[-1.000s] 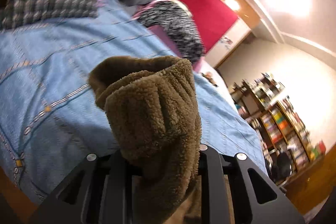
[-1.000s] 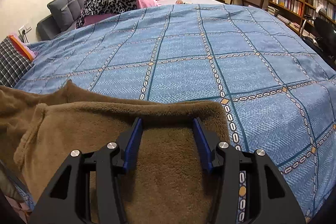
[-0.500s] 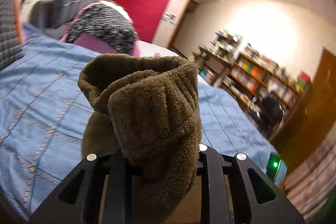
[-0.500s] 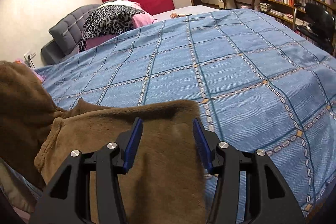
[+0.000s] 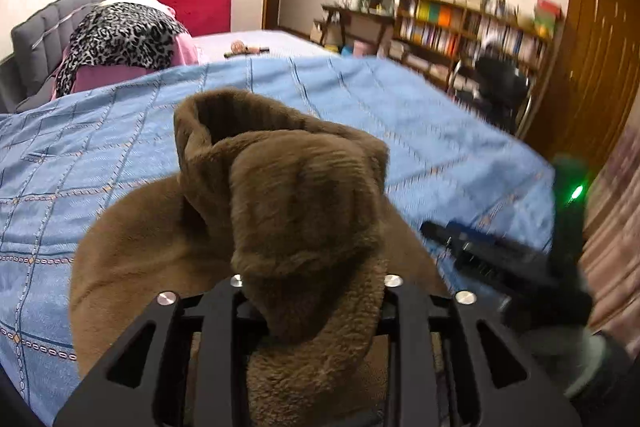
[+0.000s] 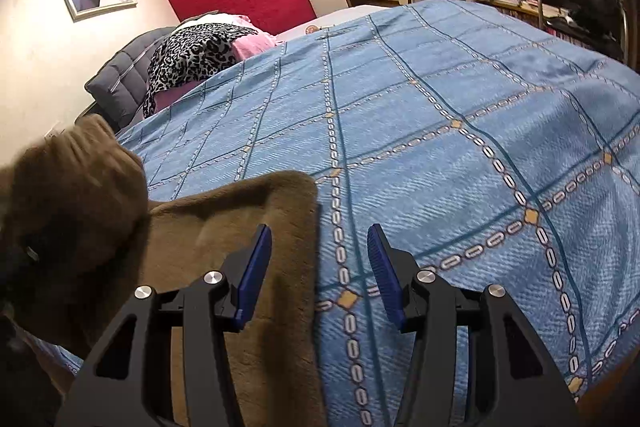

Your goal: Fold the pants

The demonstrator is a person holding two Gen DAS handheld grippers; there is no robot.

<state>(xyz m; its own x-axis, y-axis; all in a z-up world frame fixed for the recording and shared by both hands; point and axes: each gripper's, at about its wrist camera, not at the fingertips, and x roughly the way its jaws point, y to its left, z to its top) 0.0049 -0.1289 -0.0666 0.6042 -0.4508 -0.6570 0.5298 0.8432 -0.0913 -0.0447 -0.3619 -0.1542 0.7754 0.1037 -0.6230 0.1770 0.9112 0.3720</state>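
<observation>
The brown fleece pants (image 5: 304,195) lie on the blue checked bedspread (image 6: 440,107). A bunched end of them stands up between the fingers of my left gripper (image 5: 314,291). Its jaws are opening, and the fleece still fills the gap and looks pinched. That lifted bunch hangs over the flat part of the pants (image 6: 240,227), close beside my right gripper (image 6: 320,267). The right gripper is open, its blue pads hovering over the pants' right edge with nothing held. From the left wrist, the right gripper (image 5: 480,251) shows blurred at the right.
A leopard-print cloth (image 5: 120,31) lies on pink bedding by the grey headboard (image 5: 36,39). A small object (image 5: 244,49) rests on the far side of the bed. A bookshelf (image 5: 460,27) and a black chair (image 5: 500,87) stand beyond the bed's right edge.
My left gripper swung right across the bed with the bunched pants and rolled level, ending beside the right gripper. The right gripper slid right, from over the pants to their edge.
</observation>
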